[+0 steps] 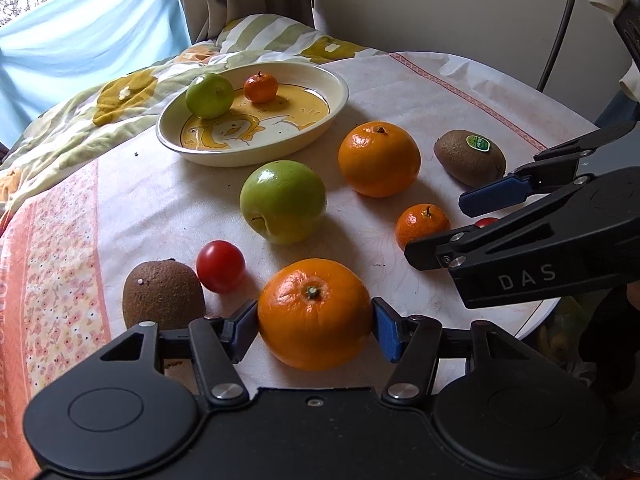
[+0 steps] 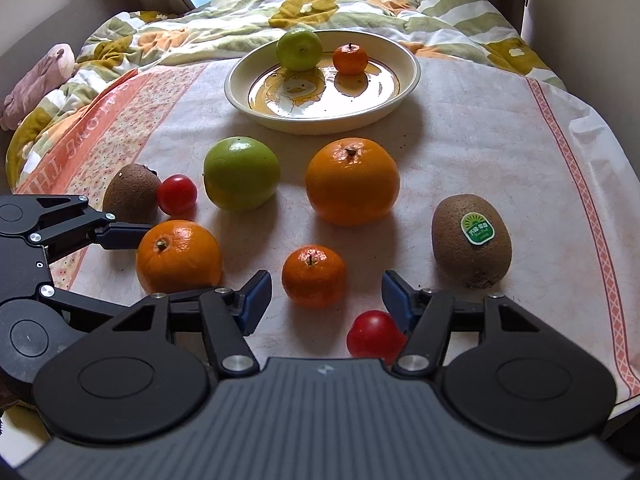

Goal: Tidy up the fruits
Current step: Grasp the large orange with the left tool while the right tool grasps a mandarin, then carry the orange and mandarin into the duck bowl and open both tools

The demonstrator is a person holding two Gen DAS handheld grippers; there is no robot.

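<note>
My left gripper (image 1: 316, 330) is shut on a large orange (image 1: 314, 312) that rests on the cloth, with a blue pad pressed on each side. One of its fingers (image 2: 120, 235) shows beside that orange (image 2: 178, 256) in the right wrist view. My right gripper (image 2: 326, 300) stands open. A small mandarin (image 2: 314, 276) lies just ahead between its pads, touching neither. A small red tomato (image 2: 374, 336) sits by its right finger. The cream plate (image 2: 400, 96) at the back holds a small green apple (image 2: 299, 49) and a mandarin (image 2: 350, 59).
Loose on the cloth are a big green apple (image 1: 282, 200), a second large orange (image 1: 378, 158), a stickered kiwi (image 1: 470, 158), a plain kiwi (image 1: 162, 294) and a red tomato (image 1: 220, 266). A rumpled quilt (image 2: 240, 16) lies behind the plate. The table edge (image 1: 540, 316) runs at the right.
</note>
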